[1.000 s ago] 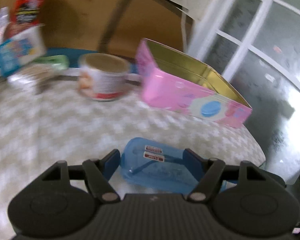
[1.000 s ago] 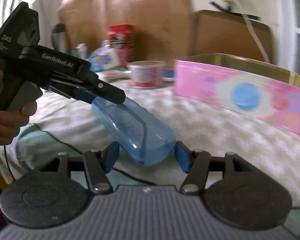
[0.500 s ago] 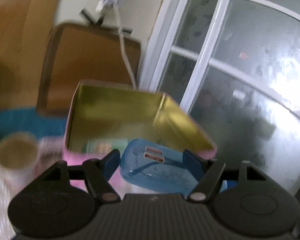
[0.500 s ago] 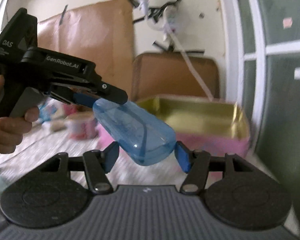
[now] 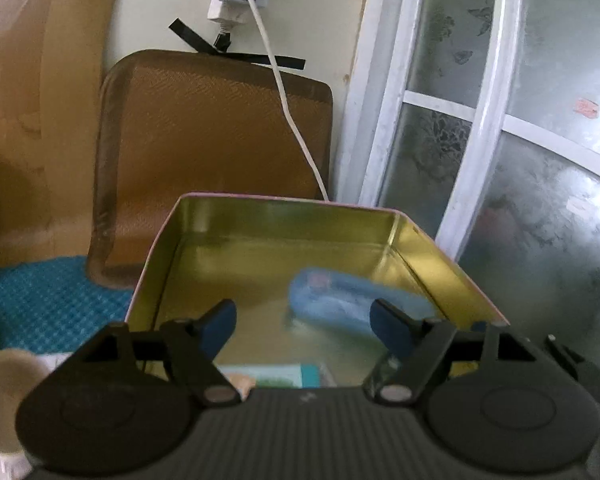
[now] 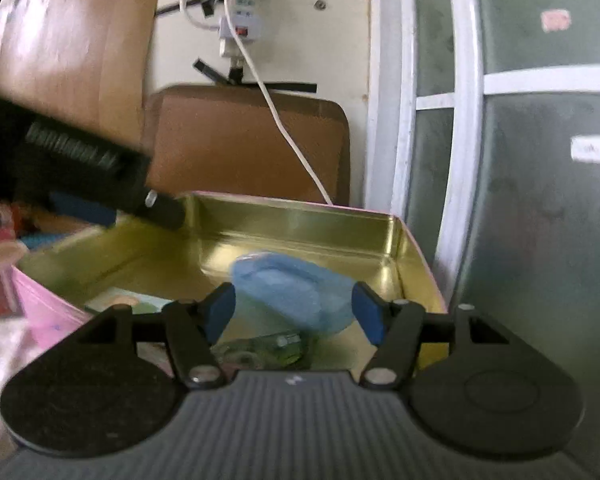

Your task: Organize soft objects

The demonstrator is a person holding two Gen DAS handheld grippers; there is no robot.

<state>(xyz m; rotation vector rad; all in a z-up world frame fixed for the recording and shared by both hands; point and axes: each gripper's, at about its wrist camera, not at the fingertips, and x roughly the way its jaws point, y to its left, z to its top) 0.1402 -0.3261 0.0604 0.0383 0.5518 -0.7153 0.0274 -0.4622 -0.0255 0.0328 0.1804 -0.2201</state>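
**Both grippers spread over the tin, blue case loose inside**

The left gripper [image 5: 304, 326] has its jaws opening; its blue pads stand apart, and the translucent blue case [image 5: 340, 304] lies blurred beyond them, nearer the right pad, gripped by neither. The right gripper [image 6: 294, 312] is opening too, its pads on either side of the same case [image 6: 288, 288] with a gap at each side. The case sits in the gold-lined pink tin [image 5: 284, 220], towards its far right corner. A small label on the case is too blurred to read. Lettering on the left gripper's body [image 6: 72, 148], seen from the right wrist, is smeared and illegible.
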